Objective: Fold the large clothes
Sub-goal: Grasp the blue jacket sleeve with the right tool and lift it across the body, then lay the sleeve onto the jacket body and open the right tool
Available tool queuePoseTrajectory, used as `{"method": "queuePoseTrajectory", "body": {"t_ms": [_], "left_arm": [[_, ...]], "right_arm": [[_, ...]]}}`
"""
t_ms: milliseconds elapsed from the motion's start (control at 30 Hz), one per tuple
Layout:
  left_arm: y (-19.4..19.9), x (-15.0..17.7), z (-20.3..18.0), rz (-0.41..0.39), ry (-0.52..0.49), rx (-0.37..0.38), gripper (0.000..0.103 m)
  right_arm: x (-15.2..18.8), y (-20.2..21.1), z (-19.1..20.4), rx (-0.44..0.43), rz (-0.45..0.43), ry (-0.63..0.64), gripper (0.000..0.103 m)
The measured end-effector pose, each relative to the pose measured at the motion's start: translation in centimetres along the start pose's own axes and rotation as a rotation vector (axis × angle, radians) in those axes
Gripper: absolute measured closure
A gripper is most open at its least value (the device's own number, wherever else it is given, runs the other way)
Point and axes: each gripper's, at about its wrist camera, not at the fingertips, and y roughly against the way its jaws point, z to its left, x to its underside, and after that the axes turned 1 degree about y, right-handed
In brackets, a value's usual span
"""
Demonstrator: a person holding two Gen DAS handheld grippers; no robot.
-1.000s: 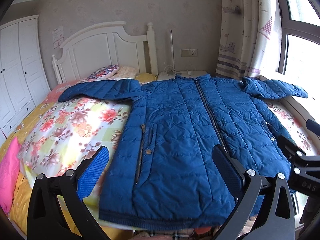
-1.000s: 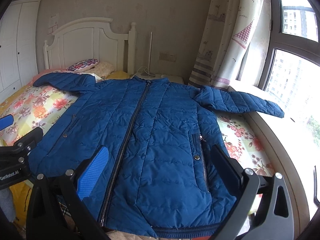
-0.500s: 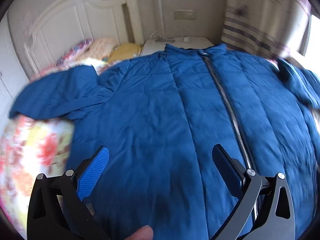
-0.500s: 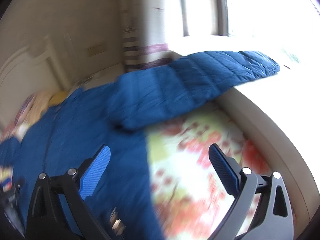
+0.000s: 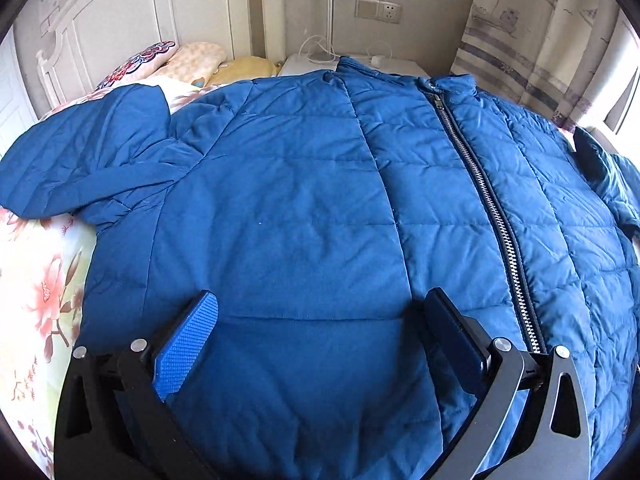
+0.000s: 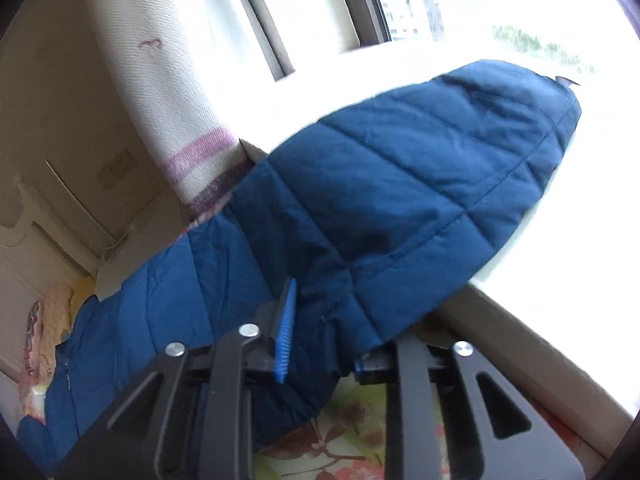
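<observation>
A quilted blue padded jacket (image 5: 304,208) lies front-up across the floral-quilted bed (image 5: 36,280), collar at 12 o'clock toward the white nightstand (image 5: 308,65); pillows (image 5: 192,60) sit at 11 o'clock, a patterned curtain (image 5: 532,28) at 2 o'clock.

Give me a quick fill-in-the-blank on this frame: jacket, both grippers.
1. The right gripper has its jaws closed on the jacket's ____.
2. The left gripper hovers over the jacket with its jaws ____.
3. The jacket's zipper is ____.
4. The jacket's colour is ____.

Missing words: sleeve; open; closed; blue
</observation>
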Motion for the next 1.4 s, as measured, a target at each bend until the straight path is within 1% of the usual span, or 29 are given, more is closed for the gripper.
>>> {"method": "queuePoseTrajectory", "body": {"t_ms": [67, 133, 200, 267, 333, 400, 467, 500, 533, 567, 600, 633, 700, 733, 767, 833, 900, 933, 967, 1067, 1100, 1133, 1167, 1200, 1233, 1267, 1300, 1333, 1400], "left_arm": [[0.0, -0.1, 0.2, 0.004, -0.004, 0.008, 0.004], [0.1, -0.1, 0.4, -0.001, 0.002, 0.023, 0.004], [0.2, -0.1, 0.9, -0.009, 0.02, 0.052, 0.004], [0.4, -0.1, 1.3, -0.017, 0.038, 0.073, 0.004], [0.5, -0.1, 1.5, -0.024, 0.053, 0.085, 0.004], [0.6, 0.0, 1.8, -0.03, 0.064, 0.092, 0.004], [0.7, 0.0, 1.8, -0.033, 0.063, 0.087, 0.004], [0.6, 0.0, 1.7, -0.033, 0.06, 0.083, 0.004], [0.6, 0.0, 1.7, -0.033, 0.058, 0.08, 0.004], [0.7, 0.0, 1.7, -0.036, 0.059, 0.075, 0.004], [0.7, 0.1, 1.7, -0.039, 0.063, 0.069, 0.004], [0.8, 0.1, 1.8, -0.044, 0.07, 0.064, 0.004], [1.3, 0.2, 2.2, -0.071, 0.091, 0.063, 0.004], [1.5, 0.2, 2.4, -0.083, 0.1, 0.063, 0.004], [1.7, 0.2, 2.6, -0.091, 0.106, 0.065, 0.004], [1.8, 0.2, 2.6, -0.091, 0.104, 0.068, 0.004], [2.0, 0.2, 2.4, -0.099, 0.094, 0.06, 0.004], [2.0, 0.3, 2.2, -0.103, 0.088, 0.059, 0.004], [2.2, 0.4, 2.1, -0.107, 0.081, 0.056, 0.004], [2.0, 0.3, 2.0, -0.103, 0.079, 0.059, 0.004], [2.0, 0.3, 2.0, -0.1, 0.083, 0.061, 0.004], [1.9, 0.3, 2.1, -0.098, 0.087, 0.063, 0.004], [1.9, 0.3, 2.2, -0.097, 0.09, 0.065, 0.004], [1.9, 0.3, 2.2, -0.096, 0.091, 0.066, 0.004], [1.8, 0.3, 2.2, -0.096, 0.09, 0.066, 0.004], [1.8, 0.3, 2.1, -0.095, 0.087, 0.065, 0.004], [1.8, 0.3, 2.2, -0.095, 0.087, 0.065, 0.004], [1.8, 0.4, 2.1, -0.094, 0.085, 0.065, 0.004], [1.7, 0.4, 2.1, -0.09, 0.082, 0.065, 0.004]], "right_arm": [[0.0, 3.0, 4.6, -0.049, -0.102, 0.184, 0.09], [0.9, 5.3, 9.0, -0.107, -0.138, 0.326, 0.091], [3.5, 7.4, 14.6, -0.204, -0.146, 0.505, 0.091], [6.5, 8.3, 18.5, -0.272, -0.119, 0.626, 0.091], [11.1, 8.2, 22.6, -0.338, -0.022, 0.758, 0.091], [14.7, 6.6, 24.6, -0.358, 0.1, 0.826, 0.086], [17.0, 4.8, 25.1, -0.365, 0.216, 0.846, 0.068], [17.6, 4.4, 24.8, -0.371, 0.256, 0.842, 0.063], [17.4, 4.7, 24.4, -0.384, 0.261, 0.824, 0.056], [16.6, 5.3, 23.4, -0.429, 0.31, 0.769, 0.049], [15.7, 5.5, 22.4, -0.476, 0.343, 0.709, 0.039], [14.7, 6.2, 21.0, -0.526, 0.368, 0.629, 0.033], [12.7, 8.2, 17.9, -0.556, 0.357, 0.513, 0.03], [12.4, 9.5, 15.9, -0.546, 0.32, 0.476, 0.029], [11.4, 10.3, 13.7, -0.509, 0.267, 0.425, 0.028], [9.4, 9.6, 9.4, -0.407, 0.213, 0.297, 0.02], [8.0, 7.1, 5.2, -0.325, 0.243, 0.086, 0.017], [7.8, 5.6, 2.9, -0.304, 0.282, -0.023, 0.016], [7.5, 3.7, 0.8, -0.311, 0.32, -0.148, 0.016], [7.1, 0.2, -1.1, -0.316, 0.364, -0.275, 0.016], [7.1, -0.4, -1.2, -0.314, 0.365, -0.282, 0.016], [6.5, -0.8, -0.8, -0.308, 0.338, -0.277, 0.016], [6.1, -1.4, -0.2, -0.304, 0.338, -0.268, 0.017], [6.0, -1.6, 0.4, -0.314, 0.334, -0.262, 0.027], [5.9, -1.7, 0.8, -0.328, 0.327, -0.255, 0.051], [5.8, -1.5, 1.5, -0.311, 0.315, -0.235, 0.059], [5.7, -1.2, 2.0, -0.316, 0.287, -0.218, 0.078], [5.4, -0.2, 2.4, -0.329, 0.234, -0.197, 0.084], [4.3, 1.6, 4.3, -0.348, 0.114, -0.132, 0.086]]}}
